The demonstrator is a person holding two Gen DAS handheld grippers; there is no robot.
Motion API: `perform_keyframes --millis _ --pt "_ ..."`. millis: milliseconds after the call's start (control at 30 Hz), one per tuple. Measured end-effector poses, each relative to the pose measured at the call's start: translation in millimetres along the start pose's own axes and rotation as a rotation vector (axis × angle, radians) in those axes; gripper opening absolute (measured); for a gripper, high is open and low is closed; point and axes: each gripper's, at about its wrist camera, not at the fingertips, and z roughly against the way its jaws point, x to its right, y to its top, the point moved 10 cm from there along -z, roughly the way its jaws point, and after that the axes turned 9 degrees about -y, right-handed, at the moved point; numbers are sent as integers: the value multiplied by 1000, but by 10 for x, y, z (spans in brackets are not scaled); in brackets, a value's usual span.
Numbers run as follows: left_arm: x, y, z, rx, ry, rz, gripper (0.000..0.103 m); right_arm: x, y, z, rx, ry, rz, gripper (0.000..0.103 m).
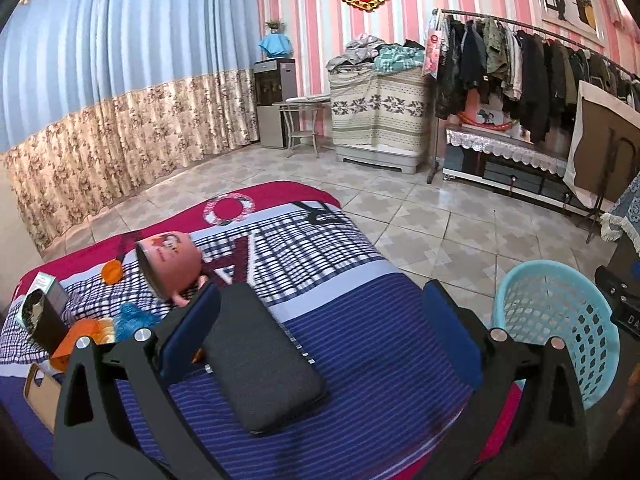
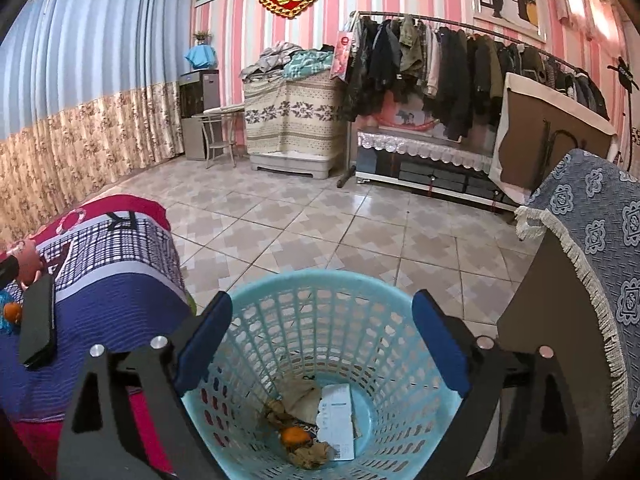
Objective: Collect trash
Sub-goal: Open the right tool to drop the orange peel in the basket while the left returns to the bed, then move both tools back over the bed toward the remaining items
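Trash (image 2: 310, 428) lies at the bottom of the basket (image 2: 316, 288), beside the bed (image 1: 340, 320). The right tool (image 2: 322, 344) hangs wide and empty over it, so a drop seems finished. The left tool (image 1: 320, 328), also wide and empty, is over the bed; next it must reach the orange scraps (image 1: 86, 334).

The left gripper (image 1: 320, 336) hangs over the striped bed (image 1: 360, 320), jaws wide apart and empty, a dark case (image 1: 260, 364) lying between them. A pink cup (image 1: 170, 266) lies tipped beside orange scraps (image 1: 86, 338) (and something blue). The turquoise basket (image 1: 556, 332) stands on the floor just beside the bed.
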Motion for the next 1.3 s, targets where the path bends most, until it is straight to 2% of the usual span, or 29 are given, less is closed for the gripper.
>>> perform_keyframes --millis 267,500,667,1133,1300 --pt "-408 -85 226 4 46 26 97 -251 30 121 23 45 23 90" --pt "-820 -201 465 7 99 53 97 -633 20 253 41 102 75 90" --pt "-1175 -385 599 -11 157 71 97 -861 20 377 65 133 102 90" --pt "-2063 -854 957 -42 246 169 97 -1506 -171 578 51 227 182 90" --pt "-2335 -1046 1072 -51 275 213 97 -1688 -209 688 59 277 174 90"
